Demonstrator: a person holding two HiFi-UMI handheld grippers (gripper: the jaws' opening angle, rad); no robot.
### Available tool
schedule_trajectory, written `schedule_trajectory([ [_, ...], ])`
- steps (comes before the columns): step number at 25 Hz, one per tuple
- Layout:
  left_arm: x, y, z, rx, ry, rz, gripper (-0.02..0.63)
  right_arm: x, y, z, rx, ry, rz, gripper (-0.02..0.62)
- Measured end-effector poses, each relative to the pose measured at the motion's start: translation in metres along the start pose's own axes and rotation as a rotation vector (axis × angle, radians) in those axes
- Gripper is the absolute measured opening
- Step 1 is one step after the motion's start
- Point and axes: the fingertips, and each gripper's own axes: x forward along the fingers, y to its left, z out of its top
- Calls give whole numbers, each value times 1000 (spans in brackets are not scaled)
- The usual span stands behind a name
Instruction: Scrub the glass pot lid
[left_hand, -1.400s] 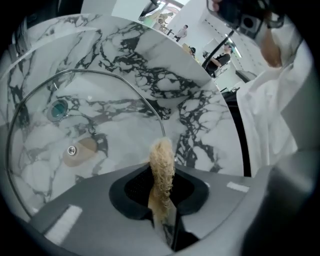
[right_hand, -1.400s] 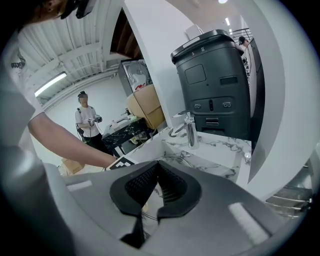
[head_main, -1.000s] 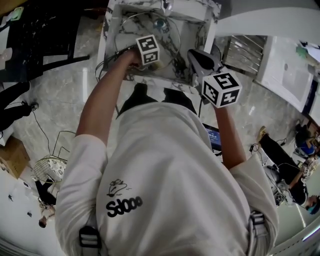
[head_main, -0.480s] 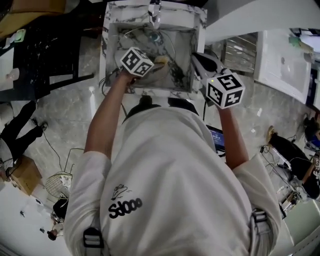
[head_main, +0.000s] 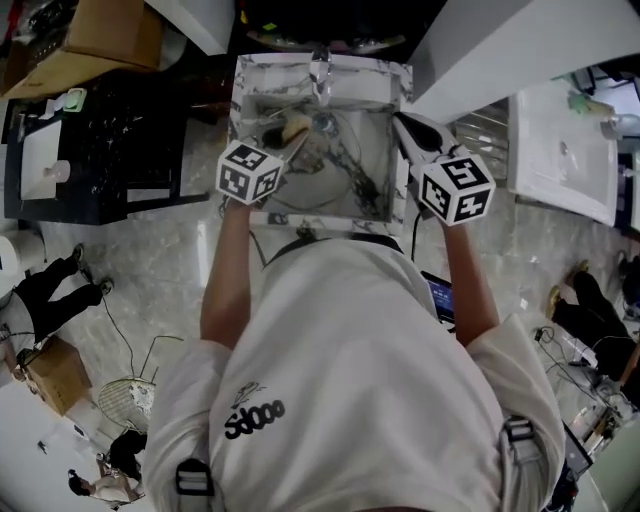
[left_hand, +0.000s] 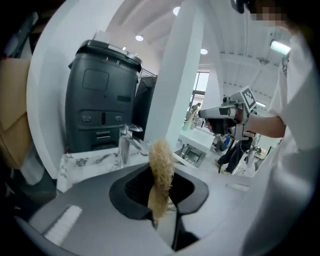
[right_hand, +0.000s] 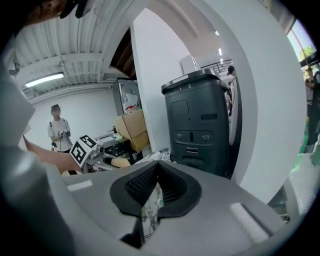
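1. Scrubber (left_hand: 161, 155) first: my left gripper view shows it best, a tan, fibrous tuft standing up out of the left gripper (left_hand: 161, 172), whose jaws are clamped tight on its lower end.
2. That same view shows the faucet (left_hand: 125, 142) just beyond the tuft and my right gripper (left_hand: 225, 112) held up at the far right. It gives no sight of the lid.
3. My right gripper view shows the right gripper's jaws closed together with nothing between them. Only a sliver of marbled surface shows through the slit behind the tips.
4. Only the head view looks down into the marbled sink (head_main: 320, 222). The left gripper holds the scrubber over the basin's far left part, and the right gripper hangs above the right rim.
5. The glass pot lid (head_main: 323, 123) lies in the basin below the faucet, as far as I can tell. It is clear, so the marble shows through, and only thin curved rim lines and a small round knob mark it.
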Motion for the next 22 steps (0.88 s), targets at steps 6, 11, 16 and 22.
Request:
schedule_trajectory([
  [6, -45, 21, 62, 140, -131, 174, 60, -2, 16, 48, -38, -95, 22, 3],
  [11, -76, 25, 120, 147, -238, 212, 61, -12, 27, 86, -98, -174, 5, 3],
  [16, -100, 9, 166, 209, -334, 242, 63, -32, 34, 122, -183, -241, -37, 3],
  [22, -121, -19, 220, 335, -457, 270, 63, -54, 45, 166, -301, -305, -58, 2],
])
